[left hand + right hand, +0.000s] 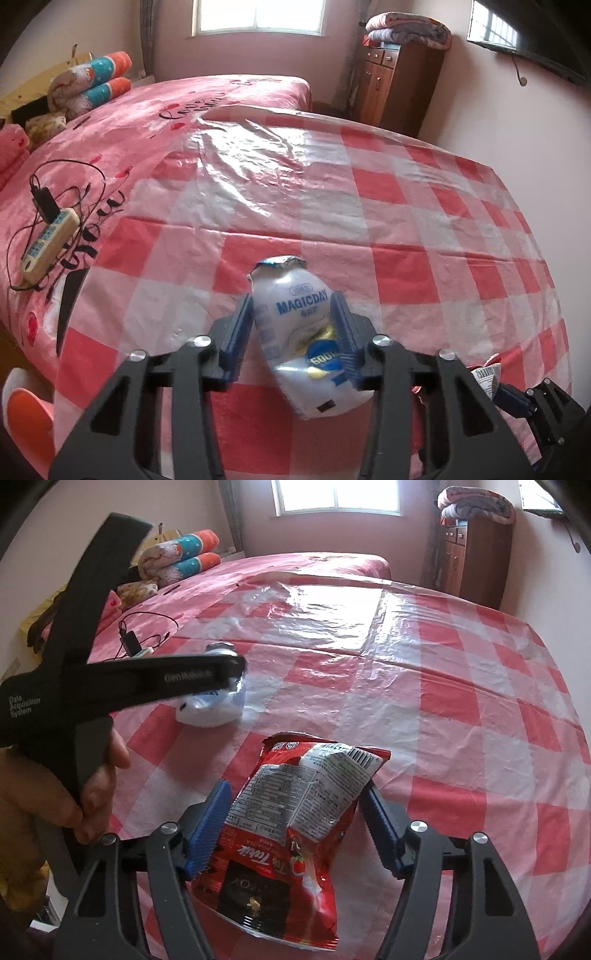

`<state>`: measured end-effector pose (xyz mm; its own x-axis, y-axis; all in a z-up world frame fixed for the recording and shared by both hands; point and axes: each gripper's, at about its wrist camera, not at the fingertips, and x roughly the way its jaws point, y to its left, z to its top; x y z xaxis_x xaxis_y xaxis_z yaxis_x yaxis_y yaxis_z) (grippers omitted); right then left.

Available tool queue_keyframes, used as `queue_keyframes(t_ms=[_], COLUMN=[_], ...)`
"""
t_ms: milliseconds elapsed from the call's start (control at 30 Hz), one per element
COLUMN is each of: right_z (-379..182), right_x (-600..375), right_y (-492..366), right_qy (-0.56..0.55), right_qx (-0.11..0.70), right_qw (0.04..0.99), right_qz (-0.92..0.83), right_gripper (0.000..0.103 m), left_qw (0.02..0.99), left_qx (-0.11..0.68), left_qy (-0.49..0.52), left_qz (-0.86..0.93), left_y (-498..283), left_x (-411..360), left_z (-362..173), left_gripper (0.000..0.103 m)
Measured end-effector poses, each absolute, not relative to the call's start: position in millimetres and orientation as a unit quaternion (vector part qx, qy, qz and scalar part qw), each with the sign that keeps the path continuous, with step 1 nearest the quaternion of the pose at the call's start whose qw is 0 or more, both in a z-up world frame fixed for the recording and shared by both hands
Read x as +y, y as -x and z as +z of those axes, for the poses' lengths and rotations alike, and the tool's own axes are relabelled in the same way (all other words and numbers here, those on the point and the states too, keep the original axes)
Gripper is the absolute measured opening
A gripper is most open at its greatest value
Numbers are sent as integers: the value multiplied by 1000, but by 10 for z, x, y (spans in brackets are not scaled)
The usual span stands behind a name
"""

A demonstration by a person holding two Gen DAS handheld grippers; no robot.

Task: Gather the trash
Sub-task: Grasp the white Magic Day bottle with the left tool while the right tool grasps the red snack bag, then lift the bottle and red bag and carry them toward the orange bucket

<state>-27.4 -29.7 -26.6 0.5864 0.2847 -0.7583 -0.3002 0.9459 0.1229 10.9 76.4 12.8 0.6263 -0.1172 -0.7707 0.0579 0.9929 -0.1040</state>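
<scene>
A white bottle (299,332) with a crumpled foil top stands low in the middle of the left wrist view, on a red-and-white checked plastic sheet (424,229) spread over a pink bed (122,122). The left gripper (295,321) has its blue pads (238,334) closed on the bottle's two sides. In the right wrist view a red snack bag (291,819), torn open at the top, lies bottom centre between the right gripper (295,819) pads; the left one touches the bag's edge, but I cannot tell whether the right one presses it. A hand (74,797) at the left edge holds the other tool. A power strip (48,240) with tangled cables lies at middle left on the bed. The rounded bottle could slip or tip if the squeeze is off-centre. The limp bag could slide out of a loose hold, and either lift might drag the sheet.
</scene>
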Motion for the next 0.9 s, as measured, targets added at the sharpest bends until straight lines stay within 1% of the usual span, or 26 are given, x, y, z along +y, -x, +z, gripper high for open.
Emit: queue_keyframes(t_ms=[100,267,367,400,433,500,633,733,867,900], right_z=[-258,-245,-237,-233,-230,-227,-223,-227,-229,-228], right_x=[-329,-382,-430,-459,-482,-549,-678,-740,-775,-780], right_y=[303,345,368,373,375,373,363,346,331,329], right_qy=[4,0,1,1,0,-5,-17,-23,-29,-30], right_qx=[423,422,420,419,419,418,418,419,422,422], right_qw=[890,890,892,893,894,895,897,897,895,895], right_qz=[169,171,167,164,161,156,142,138,141,142], right_gripper=[66,65,65,65,65,65,65,66,68,70], left_qw=[899,896,895,896,896,896,893,889,888,889], left_qx=[433,438,438,437,436,438,446,455,459,457], left_qy=[36,41,38,36,32,21,20,16,0,-9], left_qz=[-55,-63,-69,-71,-72,-74,-62,-49,-26,-22], left_y=[-104,-31,31,56,70,100,81,26,-45,-43], left_x=[796,852,854,849,837,797,755,717,654,630], left_z=[131,126,140,144,148,142,99,66,15,2], left_gripper=[44,45,51,60,65,67,78,82,82,81])
